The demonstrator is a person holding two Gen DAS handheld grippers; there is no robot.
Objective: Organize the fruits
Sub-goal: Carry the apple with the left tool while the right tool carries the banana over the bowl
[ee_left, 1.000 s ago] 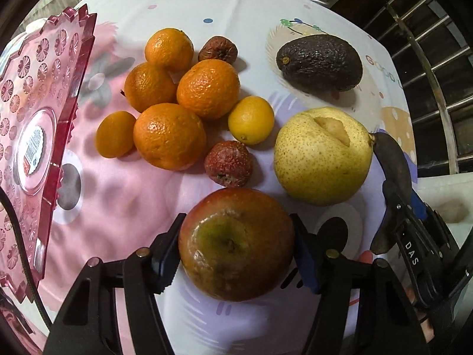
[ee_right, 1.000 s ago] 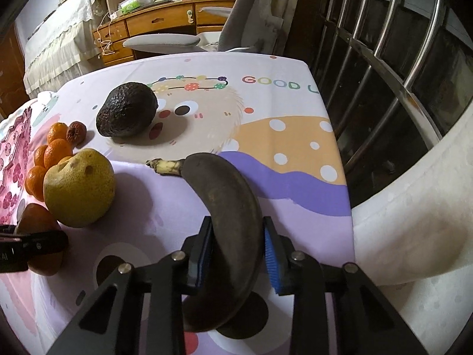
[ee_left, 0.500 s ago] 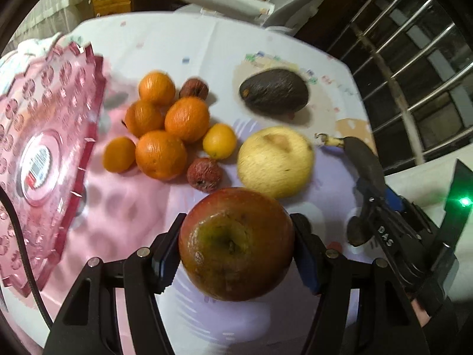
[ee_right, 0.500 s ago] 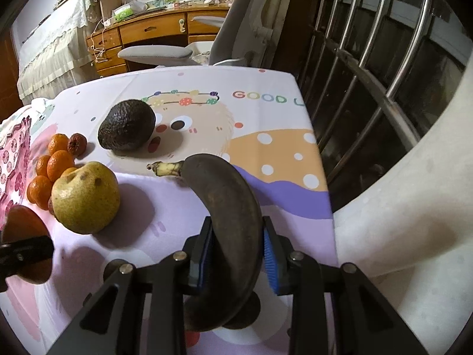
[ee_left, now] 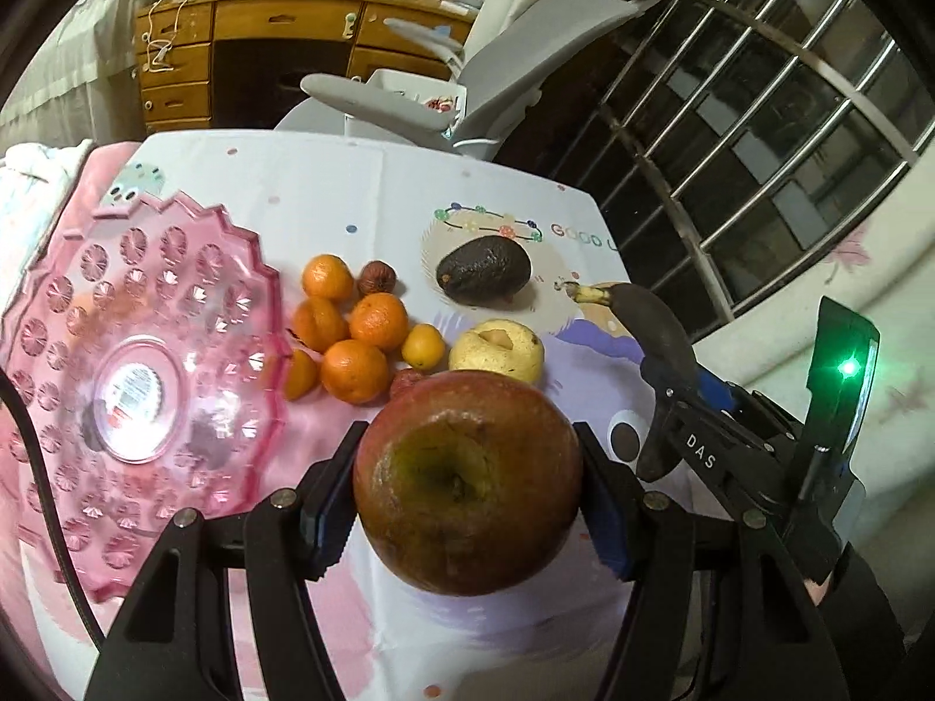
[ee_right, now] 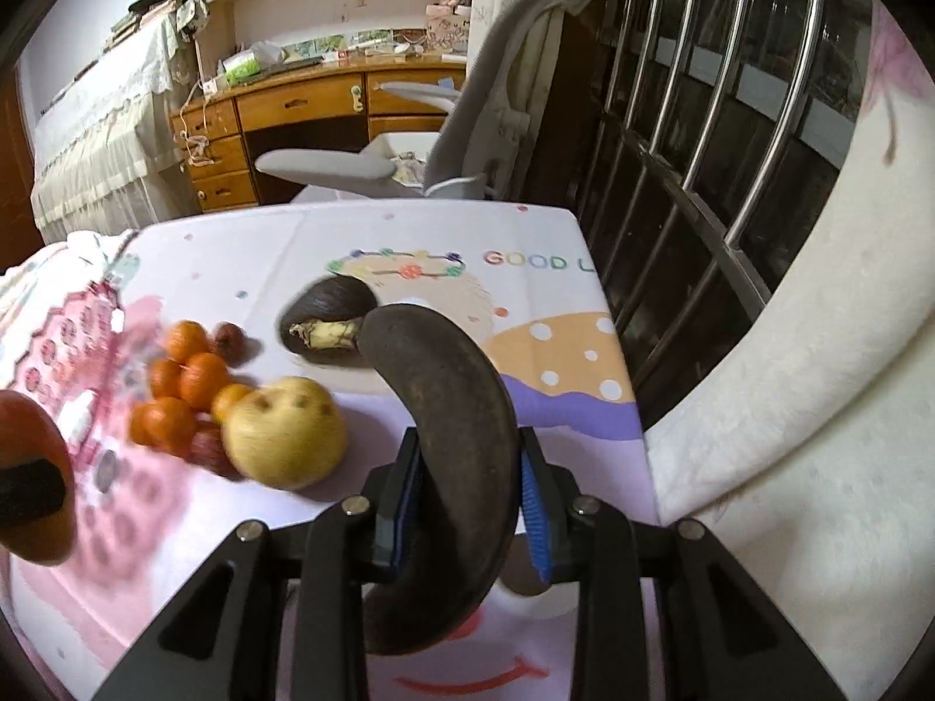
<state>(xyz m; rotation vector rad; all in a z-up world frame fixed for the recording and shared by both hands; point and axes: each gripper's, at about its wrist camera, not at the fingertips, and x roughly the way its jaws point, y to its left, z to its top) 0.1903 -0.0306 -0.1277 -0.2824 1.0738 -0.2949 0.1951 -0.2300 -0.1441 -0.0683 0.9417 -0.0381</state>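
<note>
left wrist view is showing, at the far left, a pink scalloped glass plate with a flower-cut pattern sitting on a white cartoon-printed tablecloth. just right of its rim a cluster of small orange tangerines is lying with a brown wrinkled fruit at its far edge and a small yellow citrus on its right side. beyond that, a pale yellow pear is resting near a dark green avocado, the two apart. in front, the left gripper is grasping a large red-brown apple, its blue-padded fingers pressing on both sides and the fruit lifted clear of the cloth. at the right edge the right gripper is showing from the side with a blackened banana sticking out of it. right wrist view is showing the apple at the left edge, then the blurred tangerines and pear. the right gripper is clenching around the middle of the banana, which is raised off the cloth, its yellowish stem pointing left in front of the avocado. a grey office chair and a wooden desk are standing behind the table, and a metal window grille is running along the right.
</note>
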